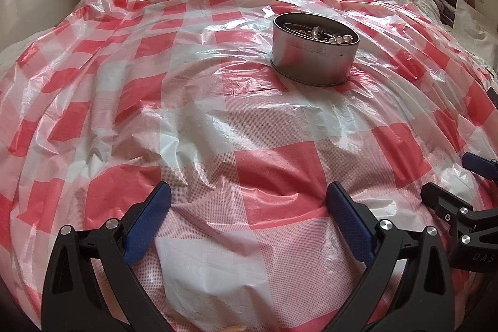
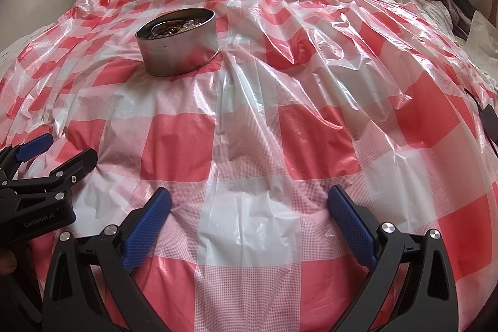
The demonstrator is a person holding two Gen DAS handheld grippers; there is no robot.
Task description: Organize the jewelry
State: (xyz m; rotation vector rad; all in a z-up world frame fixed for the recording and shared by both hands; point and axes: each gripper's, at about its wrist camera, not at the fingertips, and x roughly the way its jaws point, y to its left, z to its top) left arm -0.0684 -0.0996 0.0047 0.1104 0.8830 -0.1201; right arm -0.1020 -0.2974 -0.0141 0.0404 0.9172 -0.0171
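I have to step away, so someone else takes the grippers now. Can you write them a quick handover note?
Left gripper: open, empty, low over the checked plastic sheet.
Right gripper: open, empty, beside the left one.
Oval metal tin: upright on the sheet ahead of both grippers, no lid on it, beaded jewelry piled inside.
Done: no jewelry lies loose on the sheet in view.
Left: nothing visible to gather; I see no lid.
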